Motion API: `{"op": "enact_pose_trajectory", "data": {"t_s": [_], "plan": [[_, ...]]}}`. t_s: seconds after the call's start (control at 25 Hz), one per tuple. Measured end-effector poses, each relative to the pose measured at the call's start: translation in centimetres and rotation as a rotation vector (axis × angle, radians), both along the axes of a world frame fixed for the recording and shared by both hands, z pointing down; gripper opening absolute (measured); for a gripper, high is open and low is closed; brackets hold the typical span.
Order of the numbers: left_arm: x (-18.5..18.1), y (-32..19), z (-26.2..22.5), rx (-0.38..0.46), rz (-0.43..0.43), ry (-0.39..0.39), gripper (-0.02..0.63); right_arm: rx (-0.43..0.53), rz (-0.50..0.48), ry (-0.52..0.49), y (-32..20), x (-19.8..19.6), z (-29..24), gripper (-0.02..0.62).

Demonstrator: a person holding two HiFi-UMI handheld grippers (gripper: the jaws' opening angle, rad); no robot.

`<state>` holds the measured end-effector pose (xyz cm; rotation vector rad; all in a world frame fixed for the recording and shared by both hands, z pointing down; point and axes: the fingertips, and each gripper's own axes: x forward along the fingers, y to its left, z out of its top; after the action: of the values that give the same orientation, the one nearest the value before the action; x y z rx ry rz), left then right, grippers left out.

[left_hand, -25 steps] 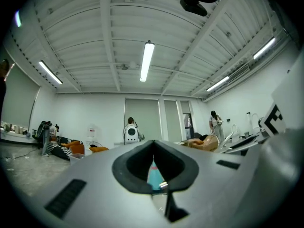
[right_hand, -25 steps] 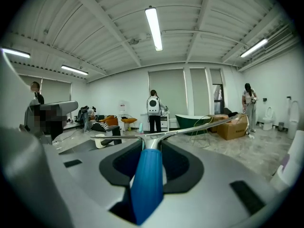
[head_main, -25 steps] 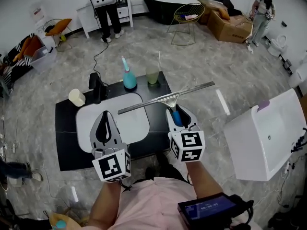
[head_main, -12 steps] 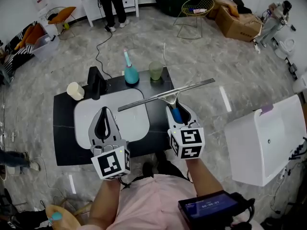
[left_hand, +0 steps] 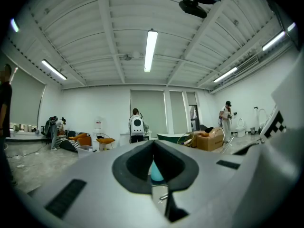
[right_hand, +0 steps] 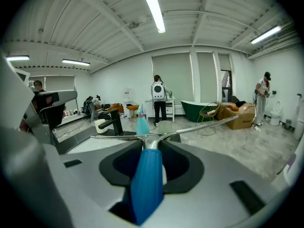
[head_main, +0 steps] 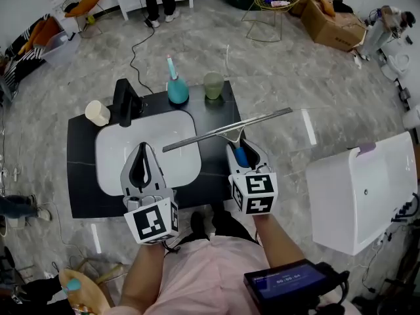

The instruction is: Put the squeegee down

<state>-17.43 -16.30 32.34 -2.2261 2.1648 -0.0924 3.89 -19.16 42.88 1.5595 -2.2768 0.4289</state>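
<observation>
Right now the right hand-held gripper (head_main: 241,151) is clamping the squeegee (head_main: 226,131) by its blue handle. It is carrying the squeegee in the air above the right edge of the table (head_main: 85,189). The long blade is running crosswise, from over the right rim of the sink (head_main: 118,156) out past the table's right edge, as far as the head view shows. The left hand-held gripper (head_main: 142,151) is hovering over the front of the sink with its jaws pressed together and nothing between them.

The bare dark strip between the sink and the right edge is looking like the best landing spot, though it is narrow. The blade is probably needing a turn to lie along that strip rather than across it, so that neither end is hanging off. Coming down level should let blade and handle meet the table together. The jaws should be opening only once the weight is resting. The teal bottle (head_main: 176,87) and green cup (head_main: 213,84) are standing at the back edge, well apart from that spot.
</observation>
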Motion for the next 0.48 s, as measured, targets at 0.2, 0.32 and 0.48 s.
{"op": "enact_pose_trajectory", "data": {"t_s": [0.2,0.32,0.48], "plan": [[0.4,-0.2,1.0,-0.026,-0.004,-0.004,0.009,-0.043,-0.006,0.003,-0.2,0.3,2.1,0.130],[0.4,-0.4,1.8,-0.049,-0.010,-0.004,0.009,-0.072,-0.009,0.005,-0.2,0.3,3.3,0.130],[0.6,-1.0,3.0,-0.074,-0.011,-0.002,0.009,-0.102,-0.010,0.008,-0.4,0.6,4.8,0.130]]}}
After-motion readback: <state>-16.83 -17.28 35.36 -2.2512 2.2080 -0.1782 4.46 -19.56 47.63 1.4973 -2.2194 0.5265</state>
